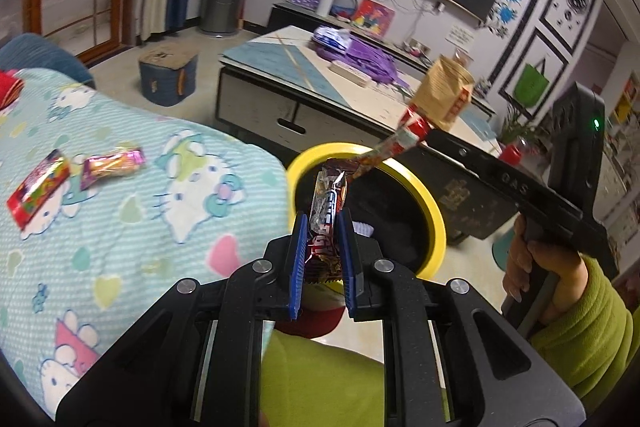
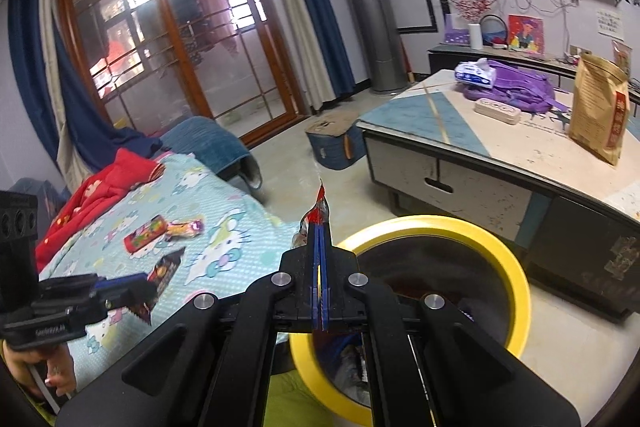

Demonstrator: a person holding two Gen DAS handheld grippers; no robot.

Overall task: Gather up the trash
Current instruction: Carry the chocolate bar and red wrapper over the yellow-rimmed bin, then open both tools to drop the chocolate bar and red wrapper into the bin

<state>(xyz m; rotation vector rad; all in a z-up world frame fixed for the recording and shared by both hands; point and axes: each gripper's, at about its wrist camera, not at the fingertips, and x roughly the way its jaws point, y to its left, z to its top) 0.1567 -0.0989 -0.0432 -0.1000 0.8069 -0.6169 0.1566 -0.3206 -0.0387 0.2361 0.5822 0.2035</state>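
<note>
My left gripper (image 1: pixel 323 223) is shut on a brown and silver snack wrapper (image 1: pixel 326 205) and holds it near the rim of the yellow-rimmed trash bin (image 1: pixel 434 223). My right gripper (image 2: pixel 320 227) is shut on a thin red wrapper (image 2: pixel 318 209) beside the bin's rim (image 2: pixel 516 275); in the left wrist view the red wrapper (image 1: pixel 396 143) hangs over the bin. Two more wrappers lie on the Hello Kitty blanket: a red one (image 1: pixel 36 189) and a pink-gold one (image 1: pixel 114 163). They also show in the right wrist view, the red one (image 2: pixel 144 233) and the pink-gold one (image 2: pixel 186 227).
The blanket (image 1: pixel 120 227) covers a sofa at left, with red clothing (image 2: pixel 92 191) on it. A low coffee table (image 2: pixel 500 147) beyond the bin carries a brown paper bag (image 2: pixel 598 111), a purple backpack (image 2: pixel 516 87) and a power strip. A blue stool (image 1: pixel 168 75) stands on the floor.
</note>
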